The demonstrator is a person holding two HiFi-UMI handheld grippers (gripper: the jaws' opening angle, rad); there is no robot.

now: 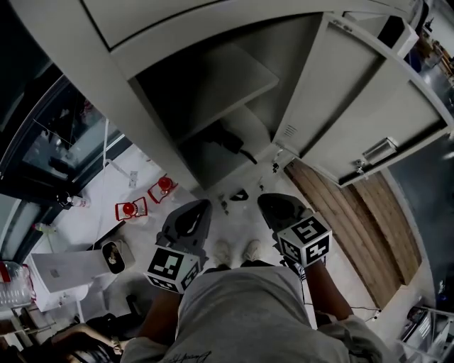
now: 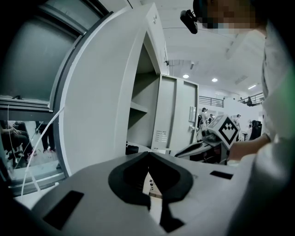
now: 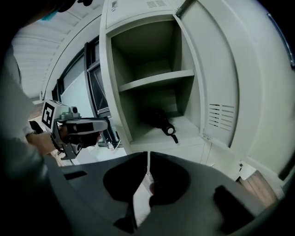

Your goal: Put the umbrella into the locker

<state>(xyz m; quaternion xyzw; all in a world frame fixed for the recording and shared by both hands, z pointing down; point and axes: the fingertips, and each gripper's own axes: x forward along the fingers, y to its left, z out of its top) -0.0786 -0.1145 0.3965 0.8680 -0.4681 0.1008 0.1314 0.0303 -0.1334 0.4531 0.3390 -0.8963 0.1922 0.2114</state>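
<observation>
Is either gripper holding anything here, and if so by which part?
Nothing is held. The left gripper and right gripper are both shut and empty; the umbrella lies in the locker, under its shelf.

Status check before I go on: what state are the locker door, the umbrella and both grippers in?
Locker door: swung wide open.
Umbrella: folded, lying inside the locker on the bottom, under the shelf.
Shelf: nothing seen on it.
Left gripper: shut, empty.
Right gripper: shut, empty.
</observation>
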